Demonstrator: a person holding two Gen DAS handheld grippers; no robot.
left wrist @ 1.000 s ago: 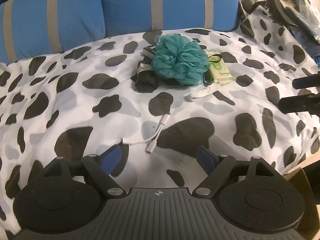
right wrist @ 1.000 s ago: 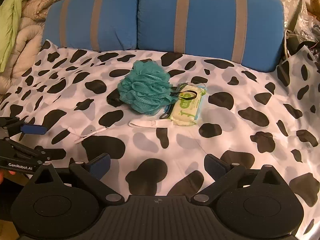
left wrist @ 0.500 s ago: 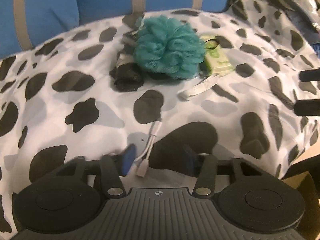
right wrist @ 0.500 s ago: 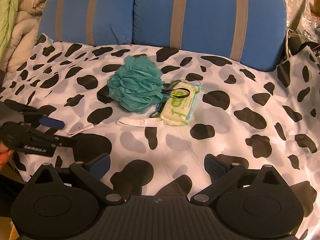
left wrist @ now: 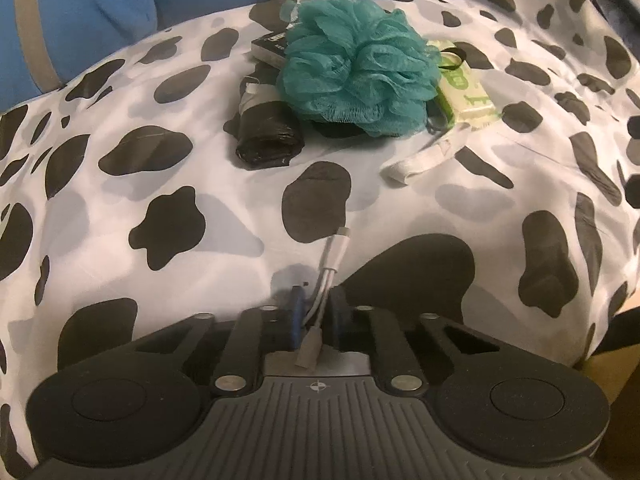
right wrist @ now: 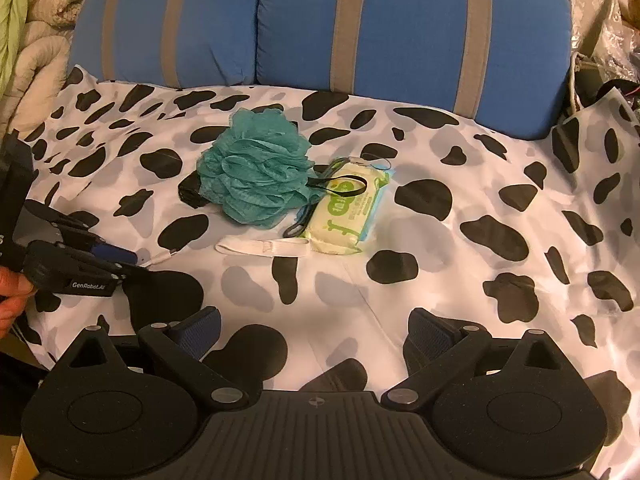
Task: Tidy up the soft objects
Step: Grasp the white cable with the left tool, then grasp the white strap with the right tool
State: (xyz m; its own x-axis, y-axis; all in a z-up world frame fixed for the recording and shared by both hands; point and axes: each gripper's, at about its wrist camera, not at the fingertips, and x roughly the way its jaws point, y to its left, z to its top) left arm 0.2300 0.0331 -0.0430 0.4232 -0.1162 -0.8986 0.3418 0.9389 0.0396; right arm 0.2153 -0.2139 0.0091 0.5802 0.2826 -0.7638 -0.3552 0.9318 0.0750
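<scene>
Left claw [left wrist: 316, 312] is pressed together on the thin white adapter cable [left wrist: 326, 280], its blue pads [left wrist: 296, 312] pinching the cord just behind the grey plug end, which lies back toward the camera between the claw's arms. This cable is short and pale, a small white connector at its far tip and twin thin cords joining near the pads; it sits on the cow-print bedsheet [left wrist: 224, 168] at the near edge of the bed, well apart from the pile further up. A second ago the left claw stood spread wide over the sheet with the cable lying free ahead of it; since then it has come down and closed on the cord, and the whole pile now looms larger in the left view. The cable's long axis runs away from the claw, tilted slightly to the right, its white connector pointing up the bed toward the teal bath pouf [left wrist: 356, 64]. Beside the pouf lie a rolled black bag [left wrist: 266, 138], a small dark box [left wrist: 270, 46], a green wipes pack [left wrist: 466, 94] and a white strap [left wrist: 416, 162]. Right claw [right wrist: 316, 340] hangs spread open over the bedsheet with nothing between its pads, much as before. From the right view the left claw shows at the left edge, a hand [right wrist: 10, 300] gripping it, with blue striped pillows [right wrist: 416, 28] behind.
</scene>
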